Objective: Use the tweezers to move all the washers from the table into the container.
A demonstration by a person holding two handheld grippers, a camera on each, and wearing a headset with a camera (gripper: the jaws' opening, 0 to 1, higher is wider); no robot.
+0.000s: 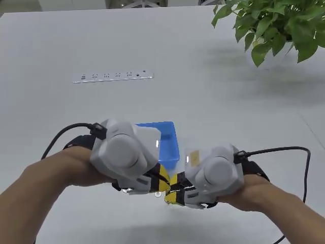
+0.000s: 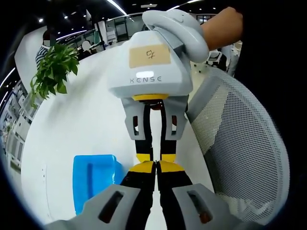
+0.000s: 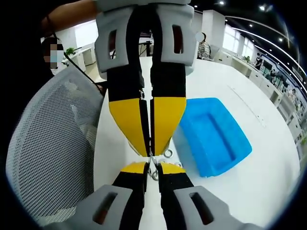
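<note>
Holding both tools tip to tip, I have the right gripper [image 3: 153,166] clenched on the tweezers [image 3: 153,173], whose thin metal sits in the narrow slot between its yellow pads. The left gripper [image 3: 149,151] meets it head-on from the opposite side, its jaws pressed almost together. As far as I can judge it is nipping the other end of the same tweezers. I read this as two-handed control: one gripper steadies the tool while the other squeezes it, since a single wide jaw could not work such a fine instrument alone.

Just beside the tips, a washer [image 3: 168,153] lies flat on the white table [image 3: 268,182], close to the near wall of the blue container [image 3: 216,129]. The container looks empty from here, so I take the task to be at its start. Its spot right next to the pickup point makes each carry short.

Further out, a mesh chair back [image 3: 48,143] stands at the table's edge, and in the head view a power strip [image 1: 112,76] and a potted plant [image 1: 269,25] sit well away.
</note>
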